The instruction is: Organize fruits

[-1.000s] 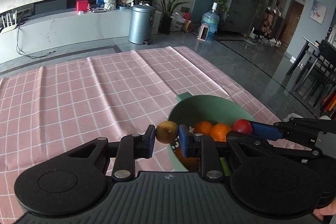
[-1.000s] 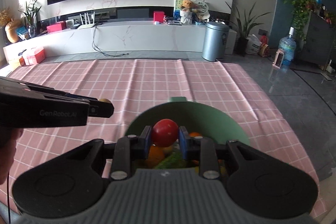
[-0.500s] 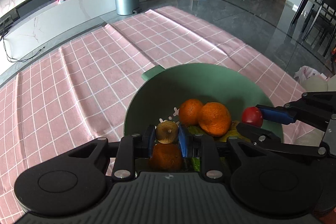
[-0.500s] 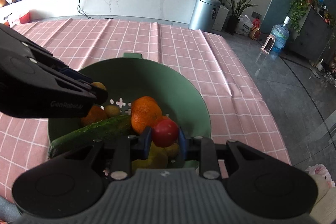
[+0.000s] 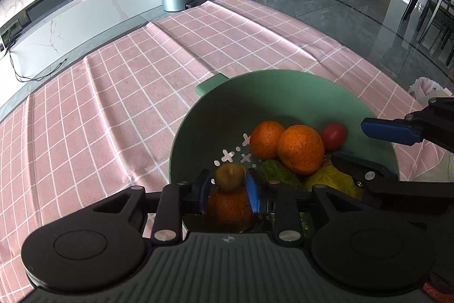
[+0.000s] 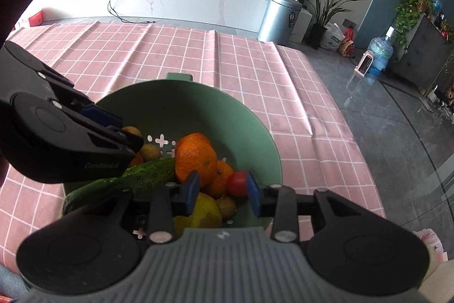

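Both tongs opening over the bowl [image 5: 283, 81]: left [image 5: 228, 190] releasing kiwi [image 5: 229, 177], right [image 6: 222, 192] the tomato [image 6: 237, 183]. Soft fruit, I'd grip mid-body, lightly.

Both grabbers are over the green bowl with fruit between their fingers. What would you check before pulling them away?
1. Left gripper jaws opening around the small brown fruit: ok.
2. Brown fruit fully free of the pads: cannot tell.
3. Right gripper jaws opening, small red fruit beside one pad: ok.
4. Both fruits over the green bowl, not the tablecloth: ok.
5. Oranges and cucumber settled inside: ok.
6. Grippers apart from each other: ok.
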`<state>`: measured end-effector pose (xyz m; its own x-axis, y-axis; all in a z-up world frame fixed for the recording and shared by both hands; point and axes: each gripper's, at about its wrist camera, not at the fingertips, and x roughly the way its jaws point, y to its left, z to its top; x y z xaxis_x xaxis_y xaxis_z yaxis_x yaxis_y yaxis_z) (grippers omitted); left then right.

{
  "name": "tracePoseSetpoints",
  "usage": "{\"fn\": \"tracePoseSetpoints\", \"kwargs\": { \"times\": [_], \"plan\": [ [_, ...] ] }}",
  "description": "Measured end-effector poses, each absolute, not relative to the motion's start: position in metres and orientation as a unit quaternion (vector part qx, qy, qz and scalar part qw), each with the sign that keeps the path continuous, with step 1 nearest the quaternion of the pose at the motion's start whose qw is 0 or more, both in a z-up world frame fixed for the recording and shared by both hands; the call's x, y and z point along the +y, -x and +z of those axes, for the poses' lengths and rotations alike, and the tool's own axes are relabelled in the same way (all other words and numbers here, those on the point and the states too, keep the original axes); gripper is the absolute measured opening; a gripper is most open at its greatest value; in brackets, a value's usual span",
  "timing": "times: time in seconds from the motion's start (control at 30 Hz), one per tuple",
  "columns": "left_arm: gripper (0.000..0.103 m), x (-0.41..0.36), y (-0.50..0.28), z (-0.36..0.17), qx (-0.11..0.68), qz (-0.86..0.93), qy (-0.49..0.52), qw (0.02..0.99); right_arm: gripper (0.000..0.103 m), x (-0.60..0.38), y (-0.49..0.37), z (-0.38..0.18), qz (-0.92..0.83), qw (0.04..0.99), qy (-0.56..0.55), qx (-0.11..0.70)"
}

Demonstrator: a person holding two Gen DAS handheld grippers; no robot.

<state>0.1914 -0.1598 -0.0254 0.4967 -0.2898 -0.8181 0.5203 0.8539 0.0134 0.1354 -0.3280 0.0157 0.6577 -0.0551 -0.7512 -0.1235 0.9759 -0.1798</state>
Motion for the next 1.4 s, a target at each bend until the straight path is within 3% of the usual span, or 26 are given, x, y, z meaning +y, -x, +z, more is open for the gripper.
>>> {"fn": "tracePoseSetpoints", "kwargs": {
  "times": [0.3,0.57,0.63,0.9,1.4],
  "plan": [
    [0.044,-0.136,-0.161,0.020,0.392,-0.219,-0.113,0.886,0.045,-0.320,-0.109,0.054,0.008,0.925,0.106,0.365],
    [0.056,-0.093,-0.115,0.065,0.344,-0.176,-0.100,0.917,0.062,-0.304,-0.067,0.094,0.026,0.953,0.027,0.301],
    [0.064,-0.079,-0.102,0.074,0.331,-0.166,-0.084,0.925,0.069,-0.301,-0.056,0.102,0.034,0.958,0.001,0.286],
    [0.088,-0.042,-0.058,0.082,0.277,-0.113,-0.055,0.953,0.078,-0.281,-0.011,0.105,0.045,0.967,-0.068,0.243],
    [0.088,-0.014,-0.018,0.031,0.301,-0.053,-0.054,0.951,0.081,-0.257,0.035,0.056,0.025,0.965,-0.027,0.261]
  ]
}}
